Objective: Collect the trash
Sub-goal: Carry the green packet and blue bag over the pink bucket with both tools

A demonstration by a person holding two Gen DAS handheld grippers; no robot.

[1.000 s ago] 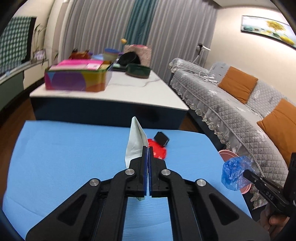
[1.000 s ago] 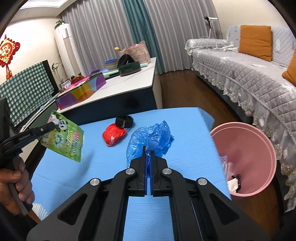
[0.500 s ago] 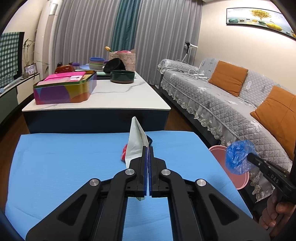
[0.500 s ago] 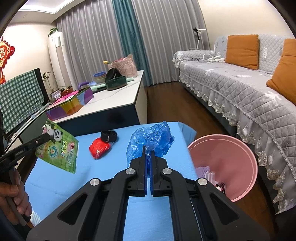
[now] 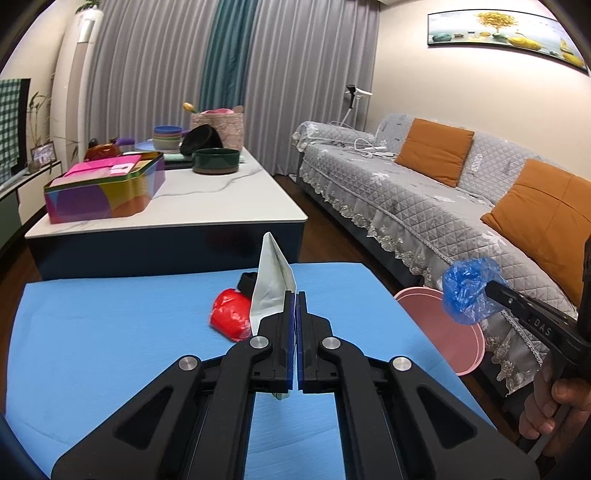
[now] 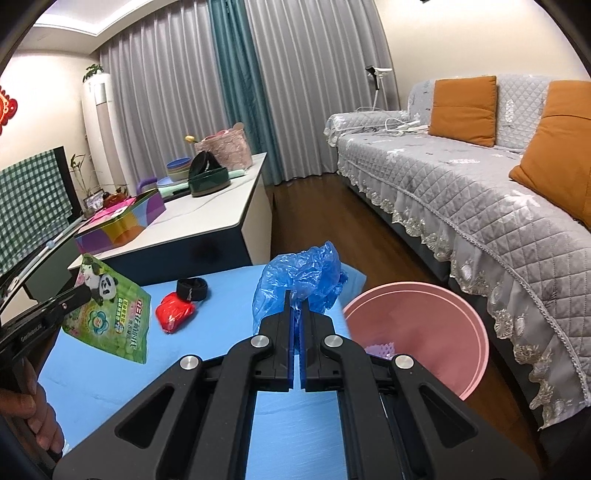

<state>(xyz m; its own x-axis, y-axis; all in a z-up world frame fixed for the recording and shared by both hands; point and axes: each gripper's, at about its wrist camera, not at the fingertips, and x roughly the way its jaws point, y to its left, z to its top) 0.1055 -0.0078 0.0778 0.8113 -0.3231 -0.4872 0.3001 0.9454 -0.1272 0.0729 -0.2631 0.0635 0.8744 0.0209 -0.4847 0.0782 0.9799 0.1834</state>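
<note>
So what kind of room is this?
Most likely a home living room: a long grey sofa with orange cushions, floor-length curtains, and a framed picture on the wall.

"das" is printed on the right gripper [image 5: 493, 288].

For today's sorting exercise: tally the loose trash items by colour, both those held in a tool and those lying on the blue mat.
Green: 1, snack packet
Blue: 1, plastic bag
Red: 1, crumpled wrapper
Black: 1, band
Total: 4
</note>
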